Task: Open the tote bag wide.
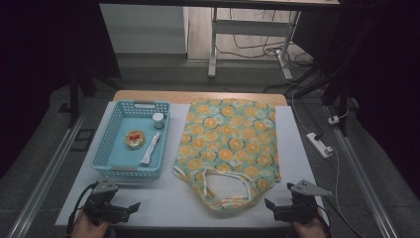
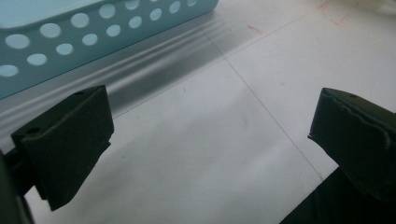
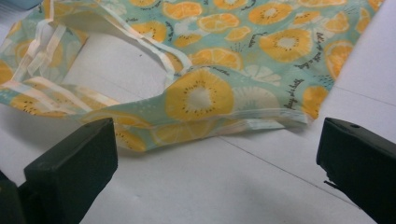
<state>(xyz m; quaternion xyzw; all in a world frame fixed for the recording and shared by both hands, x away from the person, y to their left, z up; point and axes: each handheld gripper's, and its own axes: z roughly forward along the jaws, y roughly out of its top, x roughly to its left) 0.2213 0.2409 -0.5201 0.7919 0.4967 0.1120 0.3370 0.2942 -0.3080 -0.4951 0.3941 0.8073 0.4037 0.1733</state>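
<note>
At the near edge of the white desk [image 1: 168, 203], the left hand-held gripper [image 1: 130, 207] and the right hand-held gripper [image 1: 270, 206] are held with jaws spread wide and nothing between them, the right one aimed at the near handles of the orange-print tote bag [image 1: 228, 144], which is laid flat at mid-desk. Farther left, a blue basket [image 1: 111, 166] is seen holding a round tin [image 1: 134, 138], a tube [image 1: 150, 147] and a small jar [image 1: 158, 120]. Should only one thin layer be pinched, the bag's mouth would likely be kept closed, or the fabric dragged across the desk.
</note>
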